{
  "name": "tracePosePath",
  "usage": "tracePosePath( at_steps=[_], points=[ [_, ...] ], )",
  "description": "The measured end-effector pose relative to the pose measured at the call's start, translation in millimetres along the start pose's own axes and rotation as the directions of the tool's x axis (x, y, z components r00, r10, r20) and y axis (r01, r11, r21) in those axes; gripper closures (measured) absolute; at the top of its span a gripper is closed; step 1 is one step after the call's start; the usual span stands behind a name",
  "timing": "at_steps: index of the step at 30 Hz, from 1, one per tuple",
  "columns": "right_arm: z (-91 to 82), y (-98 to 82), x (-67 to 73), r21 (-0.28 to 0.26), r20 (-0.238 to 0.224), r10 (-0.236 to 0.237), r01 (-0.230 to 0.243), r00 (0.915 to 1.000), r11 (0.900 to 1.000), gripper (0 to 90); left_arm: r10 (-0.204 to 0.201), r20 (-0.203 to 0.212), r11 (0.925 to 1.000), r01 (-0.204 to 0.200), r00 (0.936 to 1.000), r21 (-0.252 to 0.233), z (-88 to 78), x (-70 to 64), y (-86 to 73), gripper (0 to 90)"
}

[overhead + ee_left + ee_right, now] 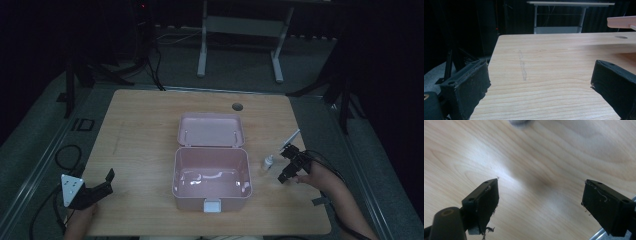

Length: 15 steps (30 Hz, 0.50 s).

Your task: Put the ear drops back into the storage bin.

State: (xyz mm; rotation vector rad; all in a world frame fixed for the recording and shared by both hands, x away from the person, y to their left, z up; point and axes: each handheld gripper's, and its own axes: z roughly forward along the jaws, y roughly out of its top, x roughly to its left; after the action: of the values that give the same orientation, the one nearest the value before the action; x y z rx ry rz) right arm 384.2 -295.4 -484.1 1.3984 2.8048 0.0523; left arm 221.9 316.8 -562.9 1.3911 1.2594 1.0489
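Nearest the camera in the high view, at the table's near left corner, the left gripper (105, 182) rests low over the wood with a grey three-cornered plate on top. Its own view shows its two black jaws standing wide apart with nothing but bare table (554, 75) between them.

To that gripper's right, well apart from it, sits an open pink box (212, 176) with its lid (211, 130) laid back flat behind it and a white latch on its near wall. A corner of the lid shows at the upper right of the left gripper view.

Further right, past the box's right wall, a small white bottle (268, 162) lies on the table. It is just beside the right gripper (287, 164), on that gripper's left, close to the jaw tips but not between them. A white pen (291, 138) lies just beyond the right gripper, slanting away toward the far right.

Seen in its own view, the right gripper has its jaws spread wide over bare wood, gripping nothing, with a blurred pale round shape at the top edge ahead of them.
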Motion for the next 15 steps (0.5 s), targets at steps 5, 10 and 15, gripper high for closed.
tracePosePath(
  at_steps=[5, 10, 15],
  points=[
    [3.2, 12.5, 4.4, 0.015, -0.008, -0.009, 0.009, 0.9999, 1.000, 14.8, 0.004, 0.004, 1.0000, -0.004, 1.0000, -0.001, -0.3, -0.1, 0.0, 2.0],
    [5.0, 24.5, 9.6, 0.012, -0.017, -0.010, 0.011, 0.9998, 1.000, 14.9, -0.001, 0.004, 1.0000, 0.001, 1.0000, -0.003, -0.2, 0.5, 0.1, 2.0],
    [6.8, 35.3, 12.0, 0.009, -0.016, -0.014, 0.015, 0.9998, 1.000, 14.9, 0.000, 0.002, 1.0000, 0.000, 1.0000, -0.003, 0.0, 0.4, 0.0, 2.0]
  ],
)
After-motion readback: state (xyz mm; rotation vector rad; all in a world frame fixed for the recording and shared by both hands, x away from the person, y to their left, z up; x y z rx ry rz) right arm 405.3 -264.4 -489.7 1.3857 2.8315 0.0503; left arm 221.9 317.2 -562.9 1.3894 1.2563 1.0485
